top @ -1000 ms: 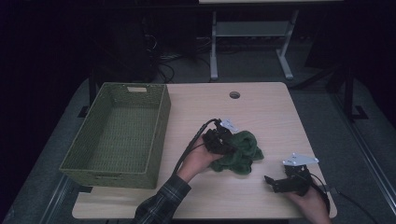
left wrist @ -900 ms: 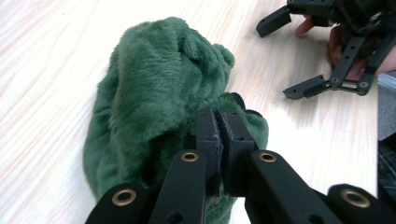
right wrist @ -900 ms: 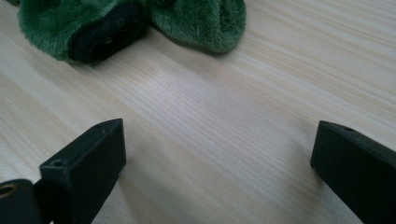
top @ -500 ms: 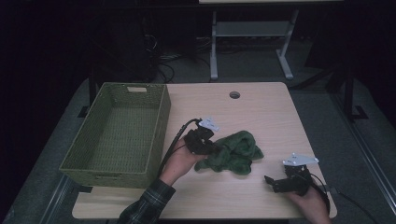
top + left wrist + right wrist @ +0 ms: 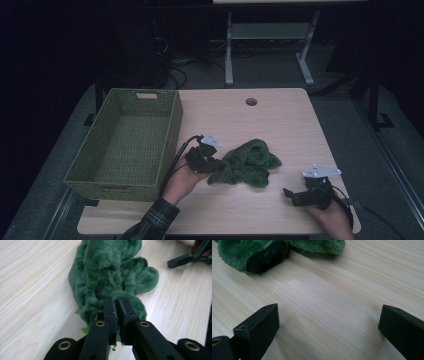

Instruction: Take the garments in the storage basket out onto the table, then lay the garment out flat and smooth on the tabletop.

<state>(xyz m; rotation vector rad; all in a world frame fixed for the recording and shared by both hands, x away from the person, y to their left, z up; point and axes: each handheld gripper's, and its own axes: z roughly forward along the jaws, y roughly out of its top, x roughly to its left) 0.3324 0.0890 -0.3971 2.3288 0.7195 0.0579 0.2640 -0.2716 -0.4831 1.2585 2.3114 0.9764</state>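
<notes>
A green plush cloth (image 5: 250, 162) lies crumpled on the wooden table (image 5: 280, 120), a little right of centre. My left gripper (image 5: 216, 165) holds its left edge. In the left gripper view the jaws (image 5: 117, 305) stand almost together with green pile (image 5: 105, 270) pinched between the pads. They have just eased apart very slightly and the fabric is still caught. My right gripper (image 5: 289, 194) rests near the front right edge, open, its jaws (image 5: 328, 315) wide over bare wood. The cloth (image 5: 242, 250) lies beyond its tips, apart from them.
A green woven basket (image 5: 172, 125) with nothing visible in it stands at the left of the table, close to my left hand. A cable hole (image 5: 251, 101) sits near the far edge. Beyond the table is a dark floor with cables and a white frame.
My left gripper has moved left toward the basket, dragging the green cloth with it and stretching it out. The right gripper has stayed in place.
</notes>
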